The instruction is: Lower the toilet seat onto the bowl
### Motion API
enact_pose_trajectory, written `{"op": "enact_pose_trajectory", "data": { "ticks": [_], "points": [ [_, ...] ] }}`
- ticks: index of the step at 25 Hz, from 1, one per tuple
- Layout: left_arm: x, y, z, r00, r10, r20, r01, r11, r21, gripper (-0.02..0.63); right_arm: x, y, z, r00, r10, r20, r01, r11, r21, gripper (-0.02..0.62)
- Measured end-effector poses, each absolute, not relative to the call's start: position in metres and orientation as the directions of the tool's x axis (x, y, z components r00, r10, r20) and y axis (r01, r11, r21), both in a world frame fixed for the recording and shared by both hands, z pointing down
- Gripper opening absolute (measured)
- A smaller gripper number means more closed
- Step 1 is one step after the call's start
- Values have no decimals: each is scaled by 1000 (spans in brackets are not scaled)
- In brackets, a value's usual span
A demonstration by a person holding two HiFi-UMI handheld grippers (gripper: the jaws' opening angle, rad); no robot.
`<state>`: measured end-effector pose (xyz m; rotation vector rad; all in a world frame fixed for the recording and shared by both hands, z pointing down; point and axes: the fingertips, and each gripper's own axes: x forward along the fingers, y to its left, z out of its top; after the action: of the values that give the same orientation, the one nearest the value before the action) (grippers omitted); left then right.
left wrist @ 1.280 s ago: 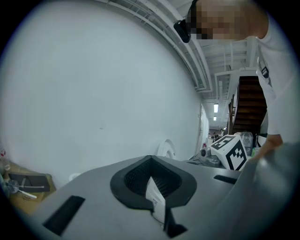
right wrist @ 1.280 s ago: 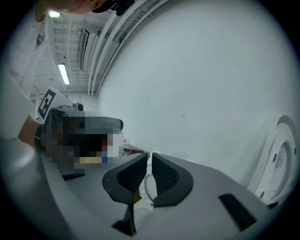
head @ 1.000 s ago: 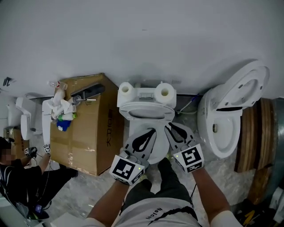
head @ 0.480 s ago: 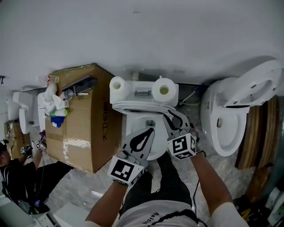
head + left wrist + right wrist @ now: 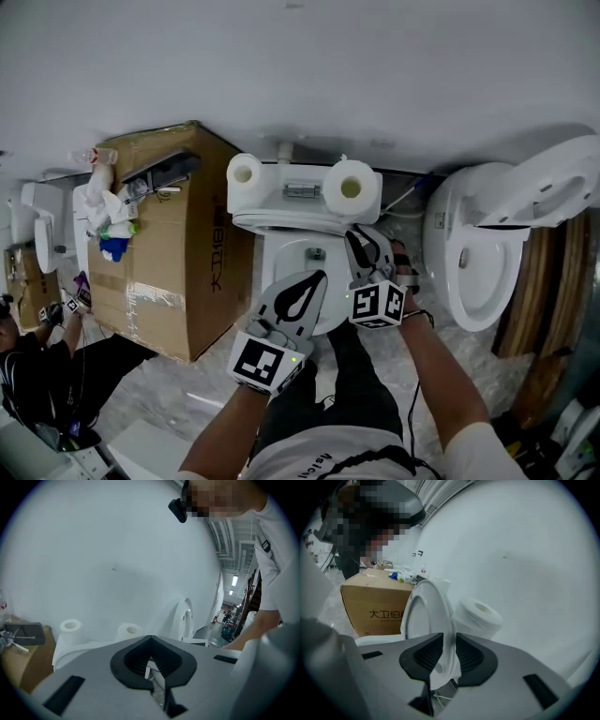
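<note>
1. White toilet seat (image 5: 439,613) stands upright against the tank (image 5: 302,193), not yet down on the bowl (image 5: 286,253).
2. Right tool (image 5: 450,637) is clamped on the seat's rim, with a ribbed pad on each side of it.
3. Left tool (image 5: 322,276) hangs over the bowl's front edge, its jaws together with nothing between them.
4. Two paper rolls (image 5: 350,187) sit on the tank.
5. Cardboard box (image 5: 178,253) stands just beside the toilet on its left; a second toilet (image 5: 478,253) stands on its right.

Box (image 5: 178,248) left of toilet (image 5: 274,270), second toilet (image 5: 469,272) right; 2 rolls (image 5: 352,188) on tank (image 5: 281,183) behind toilet seat (image 5: 424,616).
</note>
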<state>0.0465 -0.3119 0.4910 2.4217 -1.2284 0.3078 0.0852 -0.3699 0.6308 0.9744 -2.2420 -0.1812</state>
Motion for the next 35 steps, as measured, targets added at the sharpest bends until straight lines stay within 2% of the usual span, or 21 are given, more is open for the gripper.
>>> {"op": "enact_pose_trajectory", "data": {
  "ticks": [7, 16, 27, 35],
  "points": [
    [42, -305, 493, 588, -719, 370, -809, -530, 255, 9, 85, -367, 631, -447, -735, 510, -591, 671, 448, 74],
    [31, -289, 485, 591, -730, 341, -806, -534, 255, 9, 83, -346, 629, -476, -693, 542, -568, 713, 412, 69],
    [16, -266, 476, 597, -734, 323, -802, -540, 255, 9, 77, -302, 634, -520, -584, 623, -501, 800, 331, 60],
    [3, -245, 472, 601, -737, 311, -799, -547, 249, 9, 73, -257, 643, -526, -501, 687, -391, 860, 327, 54]
  ]
}}
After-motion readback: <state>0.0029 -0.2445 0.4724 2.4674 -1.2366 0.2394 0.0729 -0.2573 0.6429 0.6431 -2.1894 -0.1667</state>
